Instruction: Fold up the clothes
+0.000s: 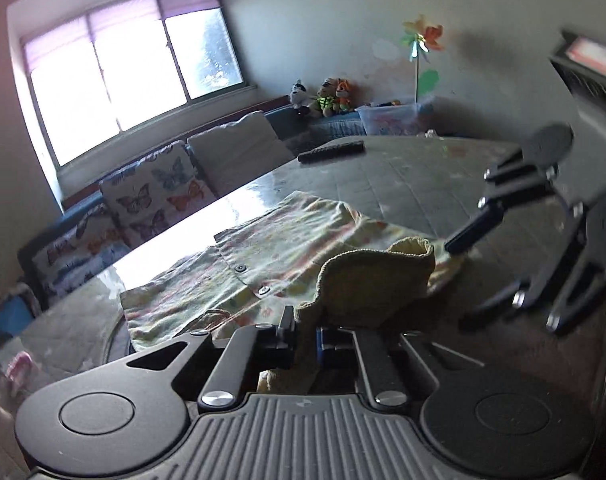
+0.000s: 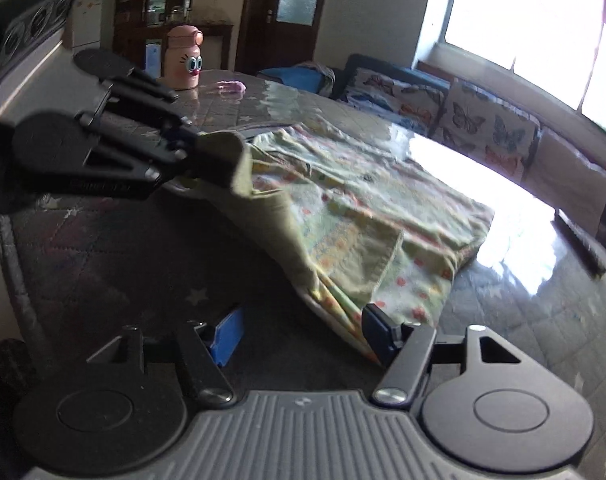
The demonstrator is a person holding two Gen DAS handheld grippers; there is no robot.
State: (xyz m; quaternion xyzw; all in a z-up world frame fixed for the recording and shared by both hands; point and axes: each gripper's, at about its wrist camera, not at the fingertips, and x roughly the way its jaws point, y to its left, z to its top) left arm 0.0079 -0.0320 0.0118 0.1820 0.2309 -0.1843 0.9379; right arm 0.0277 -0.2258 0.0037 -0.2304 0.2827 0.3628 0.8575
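Pale yellow cotton with a faded orange and green print makes up the small garment (image 1: 287,248) that is spread on the glossy, glass-topped table (image 1: 403,176), its dark snap buttons seen along one edge. One ribbed, olive-yellow cuff (image 1: 379,276) is lifted off the table and is pinched between the nearly closed jaws of the left gripper (image 1: 305,334); in the right wrist view that same cuff is seen bunched at the tips of the left gripper (image 2: 199,156). The right gripper (image 2: 303,336) is held with its jaws spread wide: its blue-padded right finger (image 2: 377,330) lies against the garment's near hem, while the left finger (image 2: 225,336) stands clear over bare table, so nothing is clamped. A black remote control (image 1: 331,151) lies near the table's far edge, and a peach cartoon-faced bottle (image 2: 184,60) stands at another. Butterfly-print cushions (image 1: 155,196) are lined up on the sofa under the window.
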